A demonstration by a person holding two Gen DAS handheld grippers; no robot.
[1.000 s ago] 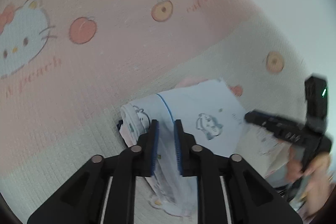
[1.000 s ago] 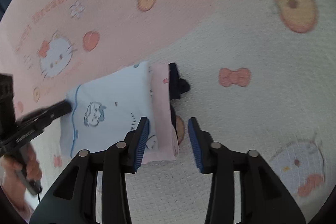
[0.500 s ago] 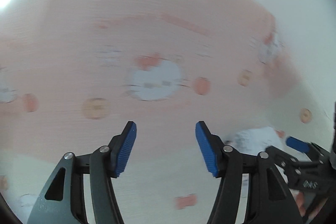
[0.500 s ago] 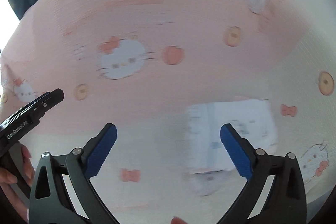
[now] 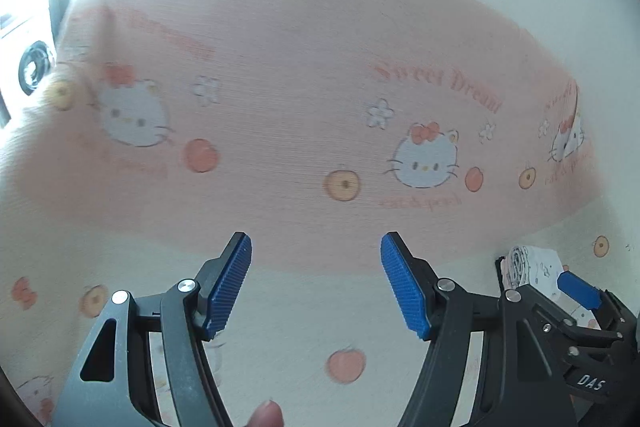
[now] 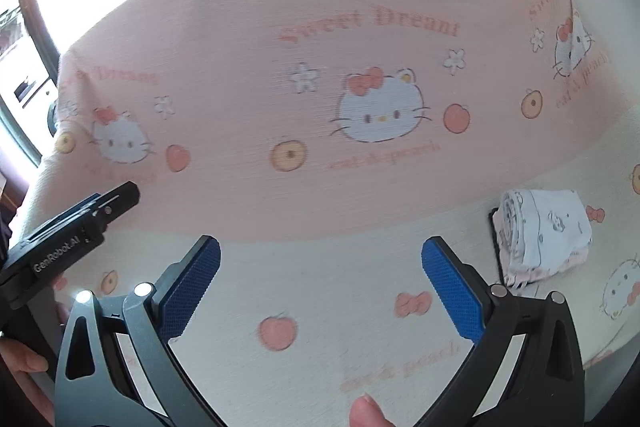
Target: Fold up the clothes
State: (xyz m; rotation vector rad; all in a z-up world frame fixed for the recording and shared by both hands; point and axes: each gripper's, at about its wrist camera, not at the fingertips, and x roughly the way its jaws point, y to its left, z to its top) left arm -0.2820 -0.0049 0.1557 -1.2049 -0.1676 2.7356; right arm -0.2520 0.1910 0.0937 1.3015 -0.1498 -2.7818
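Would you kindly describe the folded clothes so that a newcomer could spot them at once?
Start from the bed sheet, pink at the far end and cream nearer, printed with cartoon cats and peaches. On the cream part, near its right edge, lies the stack of folded clothes. It is the only raised bundle there: pale blue with small prints on top, pink layers beneath, while everything around it is flat print.
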